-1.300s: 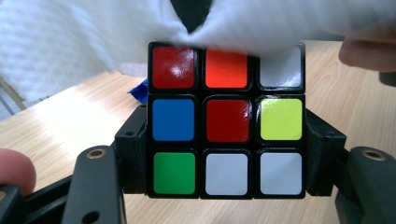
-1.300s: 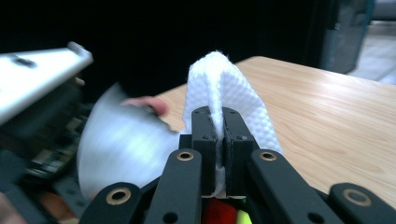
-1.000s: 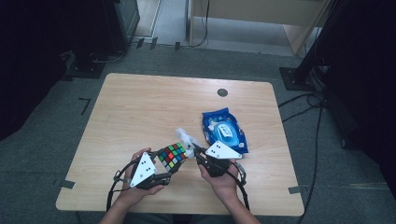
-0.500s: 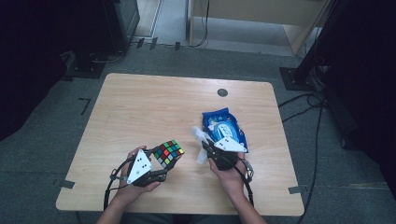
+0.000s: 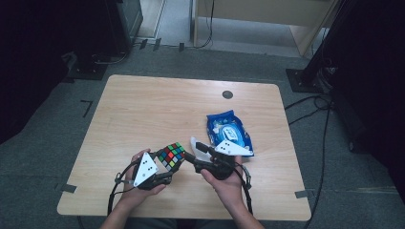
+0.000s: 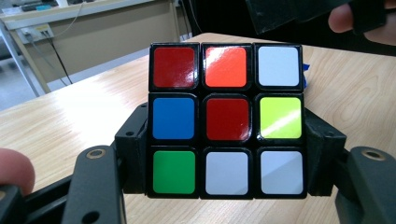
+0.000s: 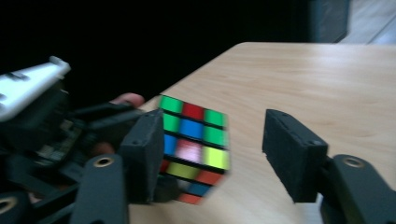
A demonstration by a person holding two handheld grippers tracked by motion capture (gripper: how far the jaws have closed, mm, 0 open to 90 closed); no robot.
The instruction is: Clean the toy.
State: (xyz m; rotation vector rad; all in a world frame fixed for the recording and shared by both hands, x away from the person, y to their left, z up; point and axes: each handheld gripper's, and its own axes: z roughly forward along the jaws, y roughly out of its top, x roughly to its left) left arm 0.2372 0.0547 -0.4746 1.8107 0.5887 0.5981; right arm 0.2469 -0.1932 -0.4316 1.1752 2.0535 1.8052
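Wooden table (image 5: 143,114) carries a blue pack (image 5: 229,133) at 3 o'clock. Near 6 o'clock, the left gripper (image 5: 165,167) clamps the cube (image 5: 172,156) by its sides. From the cube's 3 o'clock, the right gripper (image 5: 191,155) points at it, jaws just opened and parted, cube beyond them, unpinched.

The cube (image 6: 226,119) in my left hand-held gripper (image 6: 226,186) shows black-edged stickers: red, orange, white on top; blue, red, yellow-green across the middle; green, white, white below. My hand-held grippers are black with grey-white plates. The packet (image 5: 229,133) near the counter's (image 5: 143,109) right edge is blue and white on pale wood grain.
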